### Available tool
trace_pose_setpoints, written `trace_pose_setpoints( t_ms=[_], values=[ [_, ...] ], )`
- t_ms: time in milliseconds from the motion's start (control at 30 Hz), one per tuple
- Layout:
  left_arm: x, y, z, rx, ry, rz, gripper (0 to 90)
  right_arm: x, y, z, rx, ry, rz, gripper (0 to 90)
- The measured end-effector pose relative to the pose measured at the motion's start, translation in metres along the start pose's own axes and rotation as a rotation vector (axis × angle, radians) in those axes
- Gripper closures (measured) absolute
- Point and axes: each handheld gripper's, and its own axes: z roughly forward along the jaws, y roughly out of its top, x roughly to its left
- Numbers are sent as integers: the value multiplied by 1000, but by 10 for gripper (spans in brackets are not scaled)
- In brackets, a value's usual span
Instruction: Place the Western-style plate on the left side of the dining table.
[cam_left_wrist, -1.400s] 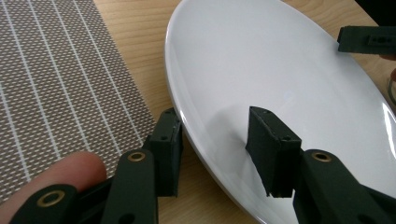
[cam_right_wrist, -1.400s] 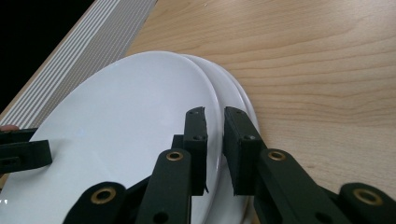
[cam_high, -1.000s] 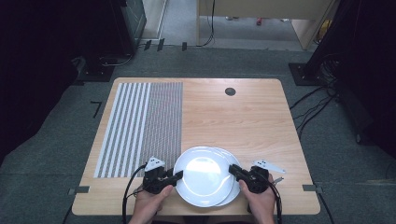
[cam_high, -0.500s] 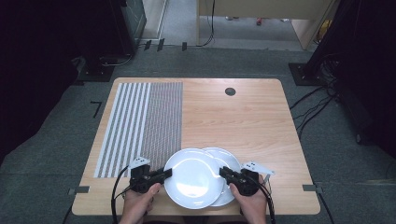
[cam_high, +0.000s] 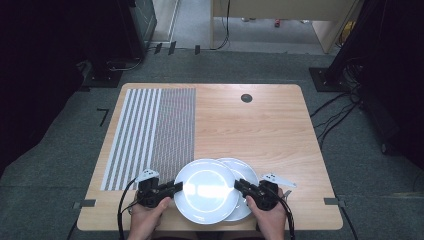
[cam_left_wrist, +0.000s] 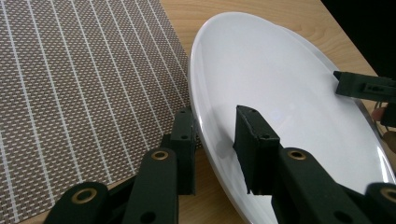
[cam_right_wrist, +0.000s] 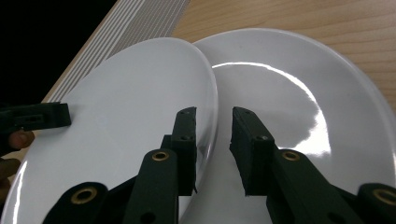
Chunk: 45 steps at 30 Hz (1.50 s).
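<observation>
Jaws astride top plate (cam_high: 206, 196) rim, both sides

we see two glossy white plates (cam_high: 206, 196) on a pale wood-grain table (cam_high: 260, 125), a brown woven placemat (cam_high: 150, 130) striped in white, and black grippers.

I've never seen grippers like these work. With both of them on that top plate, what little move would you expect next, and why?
Probably a small carry toward the person's left, to the striped mat. Both the left gripper and right gripper straddle opposite rims of the top plate, which overlaps the lower plate and sits offset leftward, beside the mat. Whether the jaws fully pinch the rim is hard to tell.
</observation>
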Motion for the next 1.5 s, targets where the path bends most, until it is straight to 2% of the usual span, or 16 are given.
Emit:
trace_pose_setpoints(
  t_ms=[167, 267, 400, 433, 467, 500, 533, 700, 733, 800, 833, 867, 1000, 1100, 1367, 1500],
  values=[
    [-1, 0, 0, 4, 13, 19, 696, 4, -1, 2, 29, 11, 32, 752],
    [-1, -1, 0, 0, 15, 28, 693, 3, -1, 3, 34, 24, 89, 772],
    [-1, -1, 0, 3, 13, 34, 693, 2, -3, 3, 26, 26, 130, 784],
    [0, -1, 0, 8, 14, 31, 691, 3, -3, 3, 17, 26, 142, 791],
    [1, -2, 1, 18, 14, 25, 687, 2, -3, 3, -5, 44, 180, 815],
    [1, -2, 1, 18, 14, 25, 685, 2, -3, 3, -5, 44, 180, 815],
    [3, -3, 1, 25, 6, 17, 685, 0, -4, 2, -21, 70, 222, 833],
    [2, -3, 1, 30, -6, 15, 693, -1, -5, 2, -46, 77, 269, 851],
    [1, -3, 0, 29, -14, 16, 696, -3, -6, 1, -63, 98, 319, 867],
    [0, -4, 2, 32, -32, 13, 703, -7, -6, 0, -77, 105, 352, 872],
    [0, -4, 2, 32, -32, 13, 705, -7, -6, 0, -77, 105, 352, 872],
    [0, -5, 3, 38, -47, 0, 706, -10, -5, -2, -84, 108, 373, 876],
    [1, -6, 4, 36, -62, -21, 714, -13, -5, -1, -82, 108, 394, 877],
    [2, -5, 2, 32, -65, -34, 723, -14, -5, -1, -86, 115, 389, 877],
    [2, -3, -1, 17, -70, -42, 729, -12, -1, -1, -83, 129, 383, 878],
    [2, 1, -6, 5, -56, -39, 729, -9, 2, 1, -80, 143, 387, 878]
  ],
)
